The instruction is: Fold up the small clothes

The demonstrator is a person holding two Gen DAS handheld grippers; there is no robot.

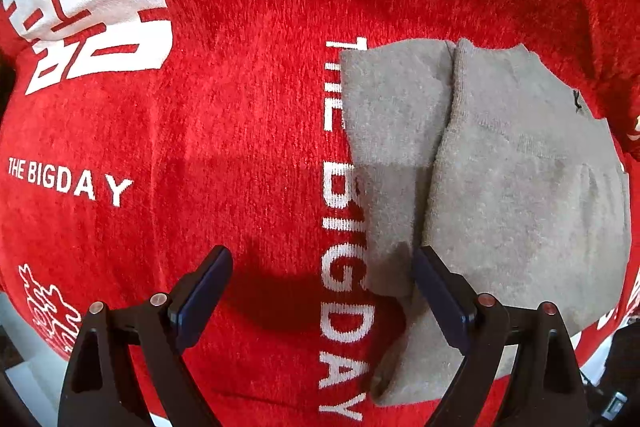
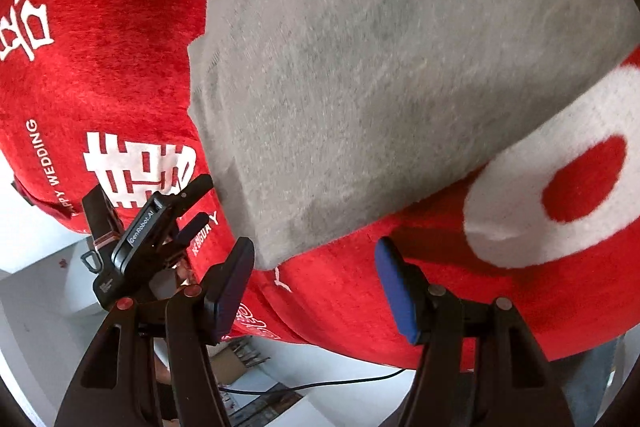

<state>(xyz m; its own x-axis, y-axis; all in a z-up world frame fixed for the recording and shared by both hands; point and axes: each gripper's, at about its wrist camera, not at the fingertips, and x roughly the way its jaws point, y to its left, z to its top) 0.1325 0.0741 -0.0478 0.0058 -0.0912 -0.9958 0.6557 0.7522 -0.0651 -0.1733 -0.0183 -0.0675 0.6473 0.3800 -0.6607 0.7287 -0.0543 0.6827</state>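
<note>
red cloth [image 1: 240,107], one folded grey garment [image 1: 500,167], two tools [image 1: 322,291] [image 2: 316,287] agape, empty

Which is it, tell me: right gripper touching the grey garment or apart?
Apart. The right wrist view shows the right gripper open, red cloth between its fingers, grey garment ahead.

**Printed words on the red cloth and a gripper label**

Left wrist view: the red cloth [image 1: 248,107] carries "THE BIGDAY" in white, well ahead and to the left of the left gripper [image 1: 322,293]. The same phrase runs lengthwise straight ahead between its fingers, partly covered by the grey garment [image 1: 500,167]. A large white double-happiness character sits far ahead on the left.

Right wrist view: "HAPPY WEDDING" runs along the cloth far left of the right gripper [image 2: 316,283]. The other gripper's body reads "GenRobot.AI" [image 2: 141,223].
</note>
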